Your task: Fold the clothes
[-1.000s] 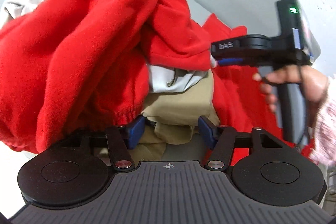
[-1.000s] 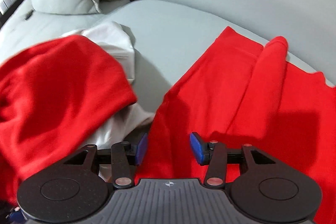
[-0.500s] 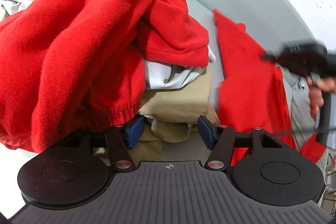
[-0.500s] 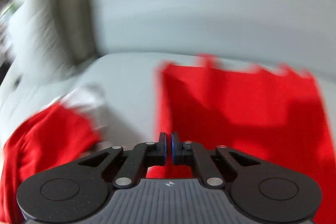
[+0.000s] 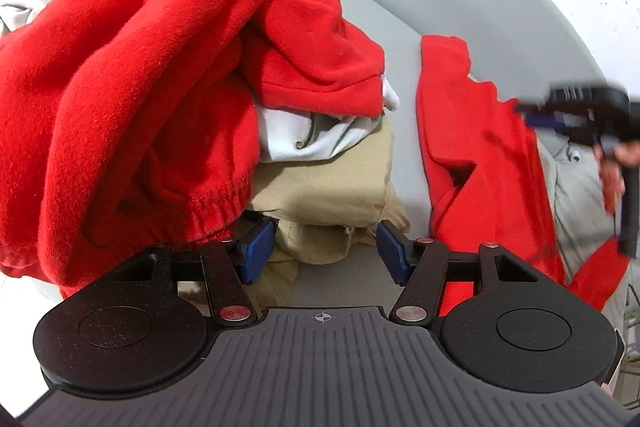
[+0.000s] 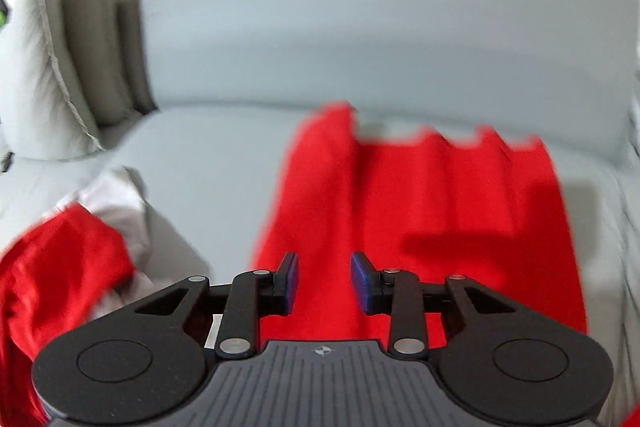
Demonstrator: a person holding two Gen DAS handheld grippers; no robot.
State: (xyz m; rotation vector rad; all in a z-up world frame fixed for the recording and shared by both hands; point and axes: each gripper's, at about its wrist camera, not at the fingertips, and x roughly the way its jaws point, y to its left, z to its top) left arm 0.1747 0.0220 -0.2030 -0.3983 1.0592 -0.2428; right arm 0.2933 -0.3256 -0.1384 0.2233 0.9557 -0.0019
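Note:
A red garment [image 6: 424, 223] lies spread on the grey sofa seat [image 6: 216, 155]; it also shows in the left wrist view [image 5: 472, 163]. My right gripper [image 6: 324, 283] is open and empty just above its near part; it shows blurred at the right edge of the left wrist view [image 5: 576, 107]. My left gripper [image 5: 324, 251] is open and empty in front of a pile: a red fleece [image 5: 120, 87] on top, a white garment [image 5: 304, 135] and a tan garment [image 5: 320, 191] under it.
Grey cushions [image 6: 68, 67] stand at the sofa's far left. The curved sofa backrest [image 6: 360, 39] runs behind the red garment. The pile's red fleece [image 6: 52, 267] lies left of the right gripper. A grey garment [image 5: 576, 195] lies right of the spread red one.
The right gripper shut on the red garment's edge, pulled it out flatter to the right, then opened. The left gripper stayed open in front of the pile.

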